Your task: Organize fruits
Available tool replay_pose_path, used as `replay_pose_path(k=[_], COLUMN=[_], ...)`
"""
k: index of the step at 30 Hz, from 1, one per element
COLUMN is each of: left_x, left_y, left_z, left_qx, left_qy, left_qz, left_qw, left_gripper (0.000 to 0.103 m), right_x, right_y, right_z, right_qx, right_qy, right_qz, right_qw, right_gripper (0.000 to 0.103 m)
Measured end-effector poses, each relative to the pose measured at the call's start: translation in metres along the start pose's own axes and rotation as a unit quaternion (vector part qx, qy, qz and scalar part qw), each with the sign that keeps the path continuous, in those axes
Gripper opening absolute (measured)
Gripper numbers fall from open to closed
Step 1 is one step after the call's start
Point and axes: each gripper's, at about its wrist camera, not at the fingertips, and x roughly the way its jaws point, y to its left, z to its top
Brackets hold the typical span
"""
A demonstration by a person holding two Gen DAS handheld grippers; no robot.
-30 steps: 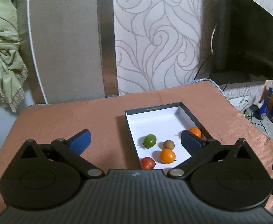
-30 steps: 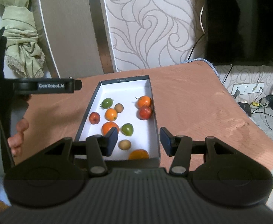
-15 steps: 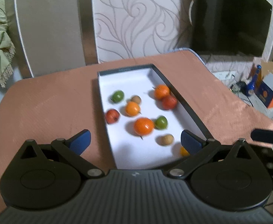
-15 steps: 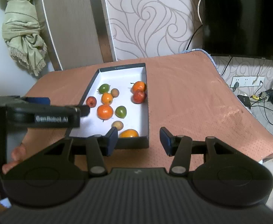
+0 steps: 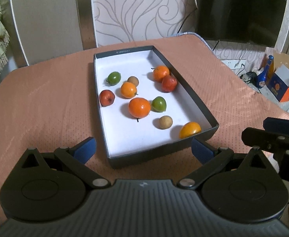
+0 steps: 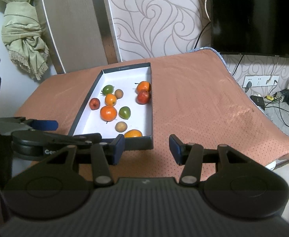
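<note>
Your desk [image 5: 45, 102] is wide and has a pinkish-brown cloth over it. On the wall behind it hangs a dark TV [image 5: 241, 9], and a green cloth [image 6: 24, 33] hangs at the far left.

A long dark box [image 5: 195, 98] with a white inside lies on the desk, with one short end toward you. All the fruits sit inside it.

Your left gripper [image 5: 143, 150] is just in front of the near end of the box. Its blue fingers [image 5: 84, 150] are spread wide, one on each side of the near end, and they hold nothing. Your right gripper [image 6: 146, 148] is over the cloth by the box's near right corner. Its fingers [image 6: 118, 145] are apart too, with only cloth between them.

The big orange [image 5: 139, 107] sits in the middle of the box. A green fruit [image 5: 159, 104] touches its right side. A smaller orange [image 5: 128, 89] lies behind it, with a small brown fruit [image 5: 133, 80] just past that one. A red fruit [image 5: 107, 97] is by the left wall, and another green fruit [image 5: 114, 78] is farther back on that side. By the right wall, a red fruit [image 5: 169, 83] touches an orange one [image 5: 160, 73]. Near you lie a second small brown fruit [image 5: 165, 122] and a yellow-orange fruit [image 5: 189, 130] in the near right corner.
</note>
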Motion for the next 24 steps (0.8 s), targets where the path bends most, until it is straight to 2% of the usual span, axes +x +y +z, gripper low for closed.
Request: replay_pose_path(k=[14, 20, 24], left_x=[0.0064, 0.0057, 0.0057], left_y=[0.0011, 0.0031, 0.0016], left_z=[0.0011, 0.0004, 0.0018], left_qx=[-0.009, -0.022, -0.017], left_qy=[0.011, 0.002, -0.001], left_qz=[0.001, 0.004, -0.011], left_qw=[0.9999, 0.9997, 0.9998], left_gripper=[0.103, 0.102, 0.102], right_x=[0.0032, 0.0048, 0.0076], right_y=[-0.0003, -0.0017, -0.0038], right_z=[0.0002, 0.0009, 0.0028], right_qx=[-0.004, -0.001, 0.003], right_qy=[0.004, 0.004, 0.002], right_qz=[0.005, 0.003, 0.000], right_qw=[1.000, 1.000, 1.000], right_gripper=[0.052, 0.052, 0.052])
